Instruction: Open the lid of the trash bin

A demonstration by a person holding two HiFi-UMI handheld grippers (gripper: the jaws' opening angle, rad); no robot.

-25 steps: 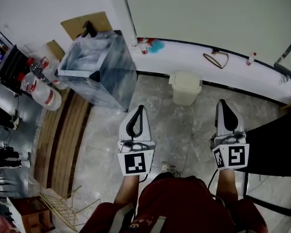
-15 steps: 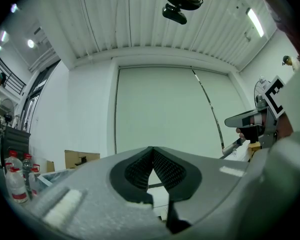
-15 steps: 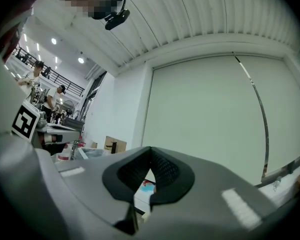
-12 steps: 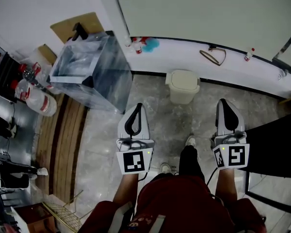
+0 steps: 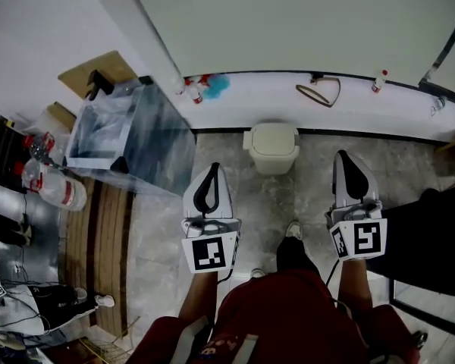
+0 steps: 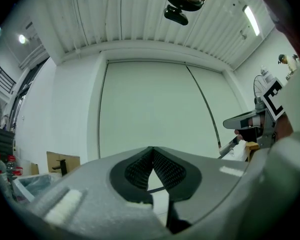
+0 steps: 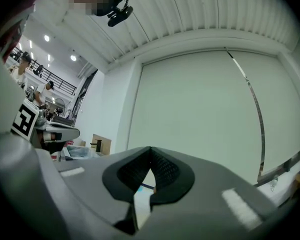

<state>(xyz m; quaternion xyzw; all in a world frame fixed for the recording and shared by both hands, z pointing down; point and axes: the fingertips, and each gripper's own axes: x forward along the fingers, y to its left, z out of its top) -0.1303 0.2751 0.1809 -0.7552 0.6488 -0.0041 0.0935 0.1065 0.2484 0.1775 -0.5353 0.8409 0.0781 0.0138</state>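
A small cream trash bin (image 5: 273,146) with its lid down stands on the marble floor against the white ledge, ahead of me and between the two grippers. My left gripper (image 5: 214,170) is held level to the bin's lower left, jaws shut with nothing in them (image 6: 151,151). My right gripper (image 5: 347,159) is at the bin's right, also shut and empty (image 7: 150,151). Both gripper views look at the pale wall; the bin does not show in them.
A large clear plastic box (image 5: 129,139) stands at the left on the floor. Water bottles (image 5: 49,188) and wooden planks (image 5: 98,241) lie further left. A white ledge (image 5: 326,108) runs along the wall with a strap loop (image 5: 317,92) and small bottles. A black table (image 5: 432,237) is at right.
I have walked toward the wall: the bin, box and ledge have slid down and closer in the head view. Both grippers stay shut and level in front of me.
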